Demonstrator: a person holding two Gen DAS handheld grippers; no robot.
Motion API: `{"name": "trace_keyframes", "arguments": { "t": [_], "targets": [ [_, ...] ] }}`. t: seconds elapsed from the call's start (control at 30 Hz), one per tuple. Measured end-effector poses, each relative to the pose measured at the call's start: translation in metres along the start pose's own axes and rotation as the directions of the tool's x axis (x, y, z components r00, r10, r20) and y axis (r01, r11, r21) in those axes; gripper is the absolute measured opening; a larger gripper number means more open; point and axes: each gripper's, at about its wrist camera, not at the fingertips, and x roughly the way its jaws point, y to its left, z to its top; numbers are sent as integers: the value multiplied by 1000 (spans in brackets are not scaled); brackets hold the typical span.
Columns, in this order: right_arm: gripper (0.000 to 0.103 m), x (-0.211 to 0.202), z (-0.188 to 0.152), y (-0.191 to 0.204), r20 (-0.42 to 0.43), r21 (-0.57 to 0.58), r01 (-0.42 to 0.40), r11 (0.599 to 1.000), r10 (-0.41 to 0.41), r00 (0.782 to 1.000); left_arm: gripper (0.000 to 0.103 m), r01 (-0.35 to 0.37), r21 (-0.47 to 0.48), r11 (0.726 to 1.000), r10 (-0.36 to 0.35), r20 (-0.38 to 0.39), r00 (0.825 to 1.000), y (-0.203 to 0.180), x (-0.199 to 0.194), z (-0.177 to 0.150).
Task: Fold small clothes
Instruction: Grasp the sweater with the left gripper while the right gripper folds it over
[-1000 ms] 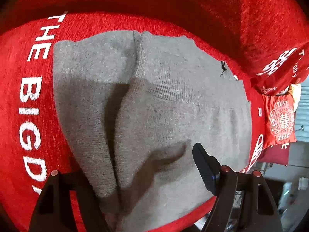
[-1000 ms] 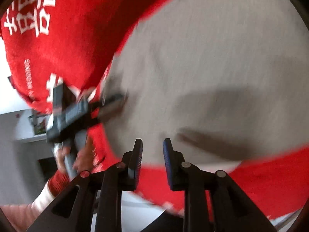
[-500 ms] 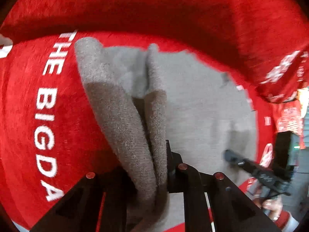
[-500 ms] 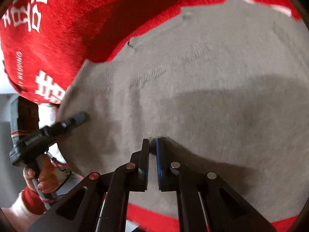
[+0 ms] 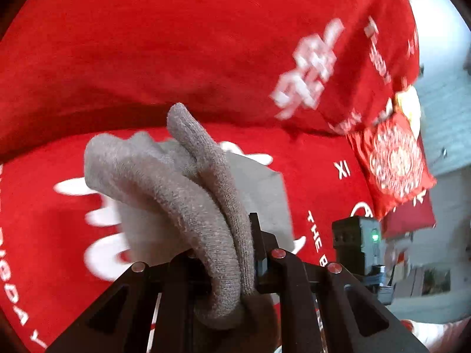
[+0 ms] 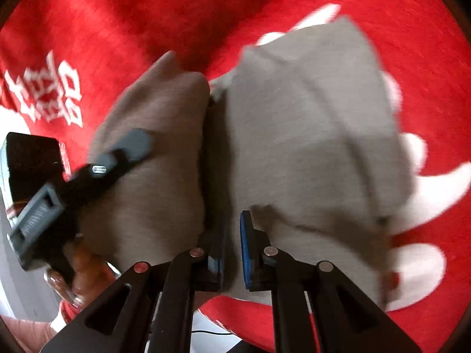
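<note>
While the grey knit (image 5: 203, 206) hangs bunched in thick rolled folds, we note that the left gripper (image 5: 226, 253) is clamped narrow on it, the folds passing between the jaws and drooping below them. In the left wrist view the rest of the knit trails away onto the red blanket (image 5: 176, 44), which carries white lettering and covers the surface and the raised back behind. In the right wrist view the knit (image 6: 309, 147) lies in two lobes on the blanket (image 6: 117, 14), with a dark crease between them running up from the right gripper (image 6: 232, 250). We find the right gripper's jaws narrow and opening; blue pads (image 6: 244, 244) show on the inner face of one finger, and grey cloth shows in the small gap between the jaws, though we cannot tell whether the pads press on it. The left gripper (image 6: 117, 158) appears at the left edge of that view, resting against the left lobe, with a hand (image 6: 79, 273) gripping its handle. The view is blurred in places.
</note>
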Motion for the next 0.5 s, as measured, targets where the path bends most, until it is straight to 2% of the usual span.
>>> {"name": "trace_keyframes", "arguments": {
  "t": [0.13,0.23,0.3,0.43,0.5],
  "targets": [
    [15,1,-3,-40,-11,119,-42,992,44,999,16,-58,76,995,65,-90,994,-41,79,0],
    [15,-2,-8,-52,-3,155,-91,984,93,996,16,-129,83,988,140,-141,980,-48,120,-6],
    [16,-3,-8,-55,-2,161,-102,982,104,995,16,-152,78,985,161,-136,977,-50,124,-11],
    [18,-7,-6,-59,-9,172,-113,979,116,993,17,-237,159,959,257,-123,959,-68,119,-15],
    [21,-2,-1,-53,-5,177,-122,977,125,992,17,-256,180,950,280,-125,952,-71,117,-13]
  ]
}}
